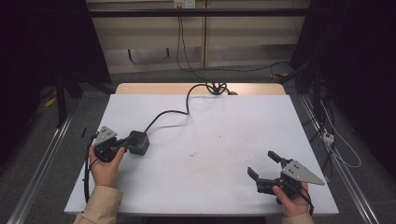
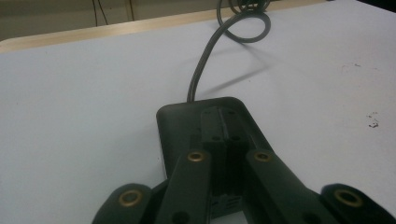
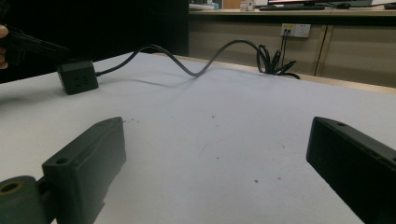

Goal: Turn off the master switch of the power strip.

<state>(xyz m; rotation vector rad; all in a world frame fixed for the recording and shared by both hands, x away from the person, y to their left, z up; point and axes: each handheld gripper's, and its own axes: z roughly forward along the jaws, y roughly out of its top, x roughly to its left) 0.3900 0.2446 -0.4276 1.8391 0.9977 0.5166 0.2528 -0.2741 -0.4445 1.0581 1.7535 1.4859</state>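
A black cube-shaped power block [image 1: 138, 142] lies on the left part of the white table [image 1: 215, 135], and its dark cable [image 1: 168, 113] runs back to a coil at the far edge. My left gripper [image 1: 123, 143] is shut, jaws pressed together, with the tips lying over the top of the block [image 2: 177, 123]; nothing shows between the jaws in the left gripper view [image 2: 223, 116]. My right gripper [image 1: 262, 163] stands open near the front right, pointing left across the table, with nothing between its fingers [image 3: 217, 128]. From there the block [image 3: 78, 77] sits far off to the left.
The coiled cable [image 1: 216, 87] lies at the table's far edge on a strip of bare wood. Small dark specks [image 1: 205, 151] dot the middle of the sheet. Metal rails and loose cables run along the floor on both sides.
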